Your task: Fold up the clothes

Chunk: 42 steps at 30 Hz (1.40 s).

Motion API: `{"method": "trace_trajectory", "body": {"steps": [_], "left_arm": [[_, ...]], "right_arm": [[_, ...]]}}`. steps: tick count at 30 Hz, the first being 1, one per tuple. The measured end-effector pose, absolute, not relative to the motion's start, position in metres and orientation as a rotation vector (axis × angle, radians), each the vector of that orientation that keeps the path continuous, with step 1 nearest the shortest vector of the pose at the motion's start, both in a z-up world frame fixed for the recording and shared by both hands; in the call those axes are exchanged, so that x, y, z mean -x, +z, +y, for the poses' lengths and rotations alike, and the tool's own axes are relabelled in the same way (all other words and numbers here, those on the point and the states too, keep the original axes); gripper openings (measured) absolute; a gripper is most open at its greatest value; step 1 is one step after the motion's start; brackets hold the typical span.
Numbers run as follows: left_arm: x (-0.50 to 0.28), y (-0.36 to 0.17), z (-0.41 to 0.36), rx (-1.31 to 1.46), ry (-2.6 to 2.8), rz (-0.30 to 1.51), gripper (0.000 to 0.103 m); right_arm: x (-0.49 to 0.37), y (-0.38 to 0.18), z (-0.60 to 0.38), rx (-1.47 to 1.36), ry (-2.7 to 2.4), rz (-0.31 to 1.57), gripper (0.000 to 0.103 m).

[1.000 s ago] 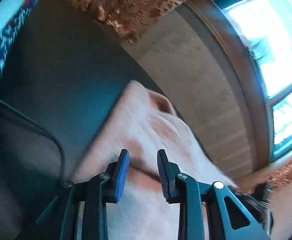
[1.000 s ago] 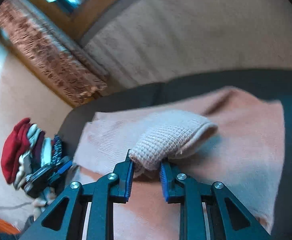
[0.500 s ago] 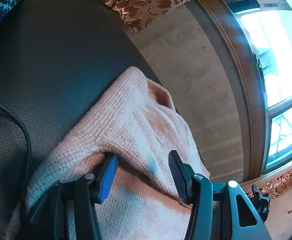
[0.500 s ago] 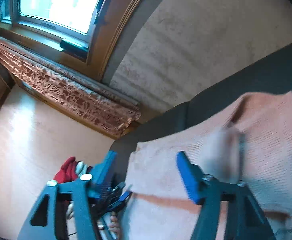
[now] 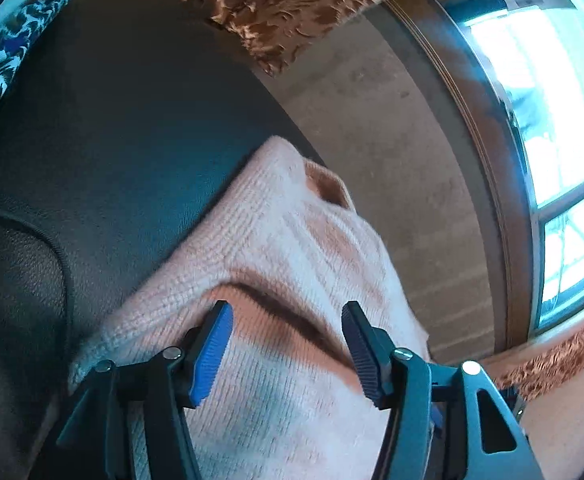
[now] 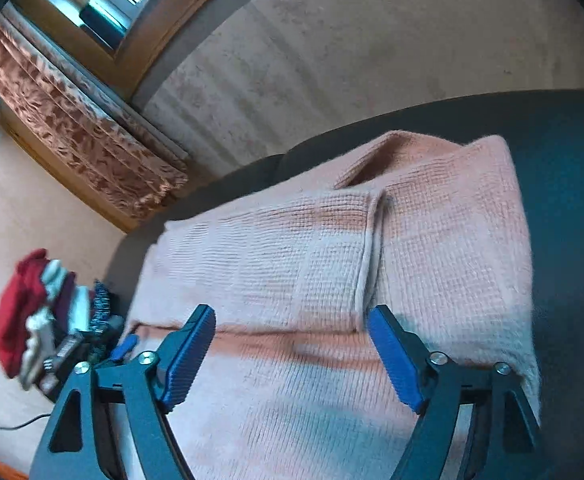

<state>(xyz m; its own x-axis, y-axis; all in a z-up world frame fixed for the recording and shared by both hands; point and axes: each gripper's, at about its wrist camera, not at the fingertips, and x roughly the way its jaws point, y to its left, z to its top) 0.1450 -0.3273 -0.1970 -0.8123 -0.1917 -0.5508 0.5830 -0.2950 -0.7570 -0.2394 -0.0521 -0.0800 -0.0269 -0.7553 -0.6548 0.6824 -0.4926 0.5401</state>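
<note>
A pale pink knitted sweater (image 5: 292, 240) lies folded on a dark leather seat (image 5: 111, 140). My left gripper (image 5: 287, 344) hovers just above a fold of the knit, its jaws opening, with the blue pads clear of the cloth. In the right wrist view the same sweater (image 6: 332, 248) lies flat, with a sleeve folded across the body and its cuff edge running down the middle. My right gripper (image 6: 292, 352) stands over it, jaws opening wide, and nothing is pinched between the pads.
The dark seat (image 6: 564, 200) extends right of the sweater. A pile of clothes (image 6: 39, 320) lies on the floor at the left, with a cable nearby. A patterned cloth (image 5: 7, 48) sits at the seat's far left. Behind are a wall, brown curtains (image 6: 79, 132) and a window (image 5: 552, 120).
Both grippers let go of the sweater and their jaws spread wide. The cuff that the right gripper held now lies flat across the sweater's body.
</note>
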Motion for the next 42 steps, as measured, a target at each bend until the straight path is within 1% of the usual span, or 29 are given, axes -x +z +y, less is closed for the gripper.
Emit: {"method": "trace_trajectory", "body": {"steps": [4,5,6,7,8,9,10,12,14,15,20,21,22,23,25,28,31,33,35,37,38,39,42], "left_arm": [[-0.136,-0.198,-0.334,-0.476,-2.101,1.487,0.059],[-0.133,-0.198,-0.336,-0.467,-2.093,1.484,0.058],[-0.132,-0.198,-0.337,-0.45,-2.088,1.487,0.056],[-0.131,-0.199,-0.339,-0.434,-2.08,1.486,0.05],[-0.128,-0.201,-0.341,-0.433,-2.065,1.485,0.043],[-0.126,-0.203,-0.344,-0.435,-2.053,1.493,0.021],[-0.127,-0.203,-0.347,-0.422,-2.04,1.494,0.011],[-0.13,-0.204,-0.353,-0.393,-2.013,1.494,0.009],[-0.139,-0.193,-0.352,-0.341,-2.028,1.413,0.009],[-0.143,-0.188,-0.351,-0.333,-2.035,1.368,0.009],[-0.149,-0.181,-0.348,-0.355,-2.026,1.224,0.009],[-0.147,-0.183,-0.349,-0.383,-2.011,1.189,0.012],[-0.144,-0.187,-0.351,-0.415,-2.003,1.193,0.015],[-0.142,-0.19,-0.353,-0.448,-1.996,1.2,0.015],[-0.138,-0.19,-0.353,-0.502,-2.0,1.191,0.024],[-0.139,-0.176,-0.342,-0.541,-2.049,1.117,0.026],[-0.144,-0.16,-0.322,-0.541,-2.132,1.044,0.026],[-0.146,-0.147,-0.308,-0.536,-2.189,0.987,0.027],[-0.139,-0.13,-0.301,-0.547,-2.22,0.87,0.031],[-0.132,-0.113,-0.298,-0.554,-2.218,0.744,0.039],[-0.122,-0.109,-0.304,-0.586,-2.201,0.698,0.042],[-0.113,-0.105,-0.311,-0.62,-2.185,0.655,0.042],[-0.08,-0.112,-0.333,-0.754,-2.236,0.668,0.042]], "right_arm": [[0.245,-0.089,-0.065,-1.192,-1.766,-0.09,0.081],[0.245,-0.091,-0.066,-1.195,-1.77,-0.091,0.078],[0.245,-0.092,-0.067,-1.195,-1.776,-0.088,0.07],[0.245,-0.092,-0.068,-1.186,-1.789,-0.069,0.065],[0.244,-0.093,-0.07,-1.183,-1.797,-0.054,0.057],[0.245,-0.093,-0.071,-1.184,-1.803,-0.05,0.053],[0.246,-0.093,-0.072,-1.184,-1.809,-0.048,0.051],[0.248,-0.092,-0.076,-1.184,-1.813,-0.049,0.04],[0.25,-0.087,-0.078,-1.173,-1.808,-0.062,0.034],[0.25,-0.083,-0.08,-1.157,-1.803,-0.067,0.034],[0.242,-0.079,-0.098,-1.118,-1.79,0.012,0.034],[0.242,-0.082,-0.101,-1.122,-1.796,0.027,0.034],[0.241,-0.085,-0.105,-1.126,-1.802,0.042,0.034],[0.24,-0.088,-0.109,-1.129,-1.808,0.059,0.034],[0.24,-0.091,-0.112,-1.117,-1.83,0.09,0.033],[0.24,-0.089,-0.112,-1.098,-1.837,0.105,0.034],[0.236,-0.086,-0.11,-1.078,-1.836,0.129,0.041],[0.231,-0.082,-0.107,-1.059,-1.839,0.128,0.053],[0.227,-0.076,-0.101,-1.026,-1.852,0.114,0.058],[0.225,-0.072,-0.094,-0.999,-1.864,0.096,0.065],[0.225,-0.073,-0.091,-0.997,-1.869,0.089,0.072],[0.225,-0.074,-0.088,-0.995,-1.875,0.082,0.076],[0.231,-0.09,-0.081,-1.035,-1.879,0.05,0.077]]}}
